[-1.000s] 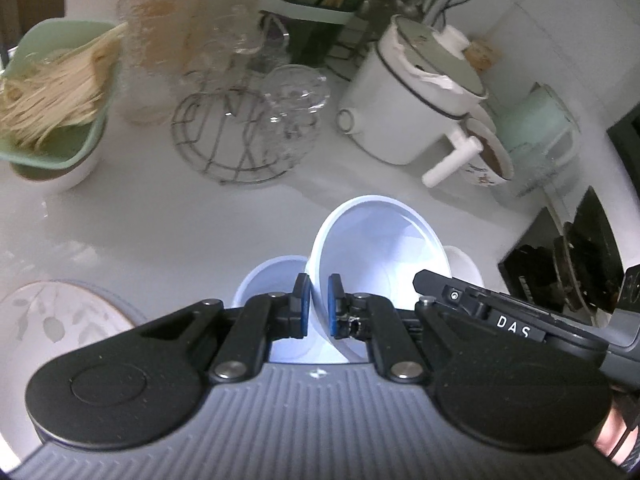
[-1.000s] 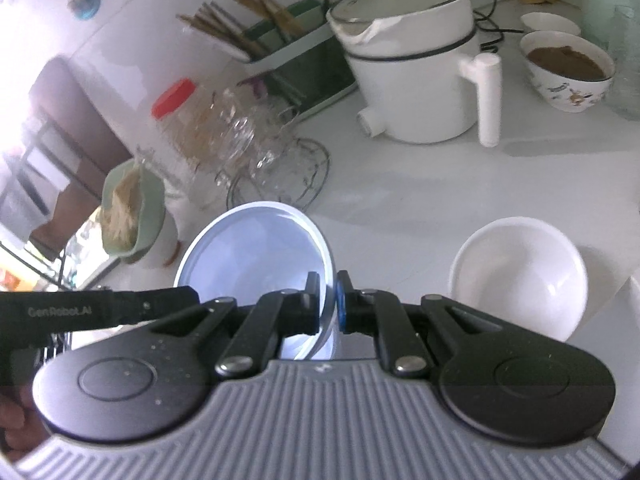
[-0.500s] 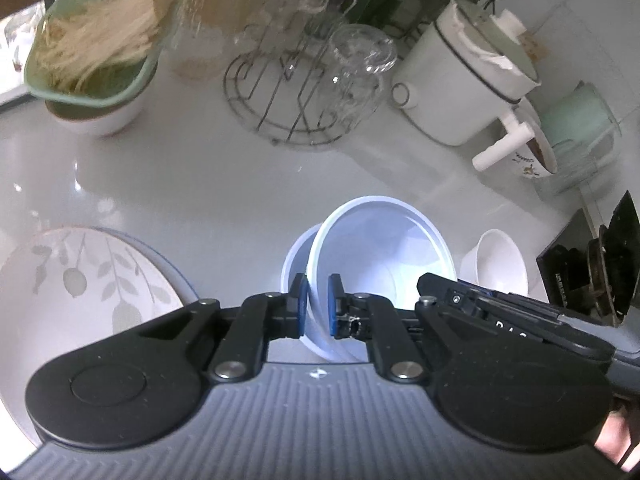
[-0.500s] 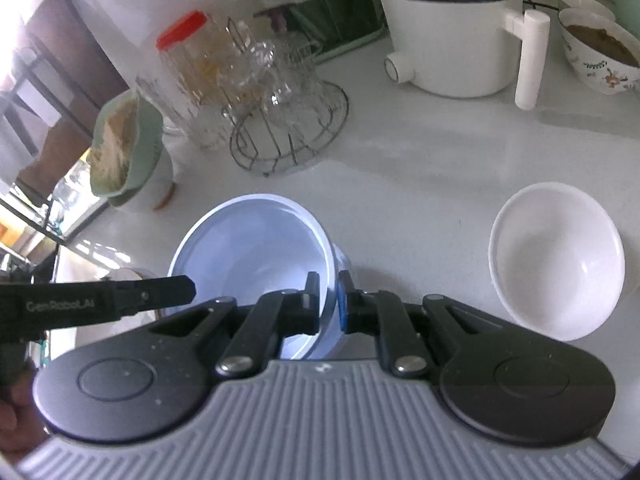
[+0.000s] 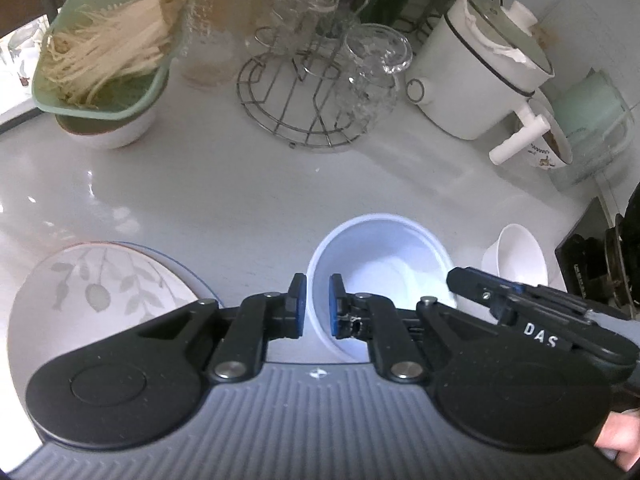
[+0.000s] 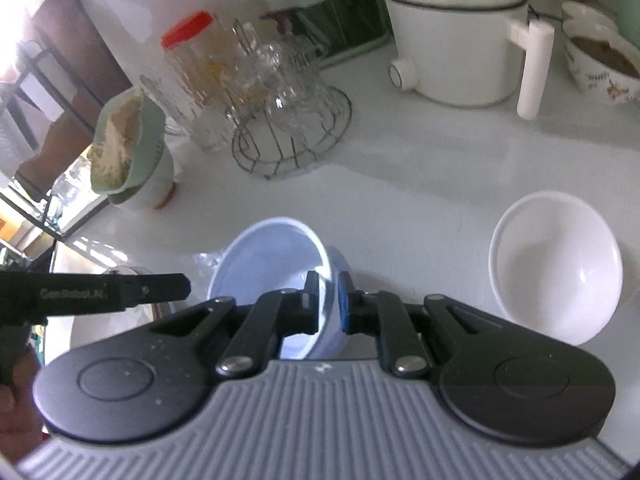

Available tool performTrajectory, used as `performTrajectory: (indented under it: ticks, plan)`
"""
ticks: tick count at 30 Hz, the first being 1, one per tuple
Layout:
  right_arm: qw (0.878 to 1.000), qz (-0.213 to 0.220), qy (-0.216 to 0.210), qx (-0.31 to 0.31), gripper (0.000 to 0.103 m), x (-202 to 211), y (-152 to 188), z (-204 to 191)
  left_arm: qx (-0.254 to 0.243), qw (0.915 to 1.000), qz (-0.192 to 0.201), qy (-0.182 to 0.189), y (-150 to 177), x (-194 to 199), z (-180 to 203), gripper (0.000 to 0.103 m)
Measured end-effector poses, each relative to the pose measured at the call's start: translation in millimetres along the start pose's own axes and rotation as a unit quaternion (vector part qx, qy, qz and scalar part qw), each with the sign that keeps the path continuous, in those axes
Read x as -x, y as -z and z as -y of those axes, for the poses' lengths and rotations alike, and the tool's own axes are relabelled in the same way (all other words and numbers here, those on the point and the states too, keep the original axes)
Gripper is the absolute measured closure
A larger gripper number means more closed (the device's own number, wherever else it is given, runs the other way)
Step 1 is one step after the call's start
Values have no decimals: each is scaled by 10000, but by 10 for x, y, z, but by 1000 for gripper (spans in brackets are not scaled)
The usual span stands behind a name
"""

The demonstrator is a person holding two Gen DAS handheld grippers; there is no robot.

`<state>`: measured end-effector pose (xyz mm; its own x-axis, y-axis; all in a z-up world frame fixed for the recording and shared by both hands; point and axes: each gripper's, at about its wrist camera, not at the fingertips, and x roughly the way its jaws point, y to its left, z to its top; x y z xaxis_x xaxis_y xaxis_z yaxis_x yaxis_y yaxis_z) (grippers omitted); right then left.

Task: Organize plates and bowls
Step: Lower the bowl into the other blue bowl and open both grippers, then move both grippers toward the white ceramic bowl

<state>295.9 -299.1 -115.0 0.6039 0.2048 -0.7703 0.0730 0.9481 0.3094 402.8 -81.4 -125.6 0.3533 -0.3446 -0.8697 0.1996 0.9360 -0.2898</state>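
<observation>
We see the left gripper [image 5: 317,305] with its jaws parted a little around the near rim of the pale blue bowl [image 5: 380,264], low in the frame; whether the pads touch is hard to tell. Our right gripper [image 6: 329,301] straddles the same bowl's rim narrowly. A glossy white bowl [image 6: 556,268] sits empty at right. At lower left lies a leaf-patterned plate [image 5: 100,292]; the green basket [image 5: 108,40] upper left holds pale noodles.

We see our right gripper [image 6: 328,300] straddling the rim of the blue bowl [image 6: 272,256], pads slightly apart. A white bowl [image 6: 556,276] sits at three o'clock, a wire rack [image 6: 292,140] at eleven.
</observation>
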Motion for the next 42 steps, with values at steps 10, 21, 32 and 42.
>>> performTrajectory:
  ticks: [10,21,32,42]
  plan:
    - [9984,563,42,43,71,341,-58,-29,-172,9981,537,264,-82,382,185,85]
    - [9932,1151,112,127,71,793,-28,-117,-465,9944,844,443,3,736,317,85]
    - [9865,1593,305,211,72,1034,43,-53,-556,9905,1090,628,85,825,476,85]
    - [9834,1727,538,105,71,1098,77,163,-887,9879,1007,780,32,647,791,85]
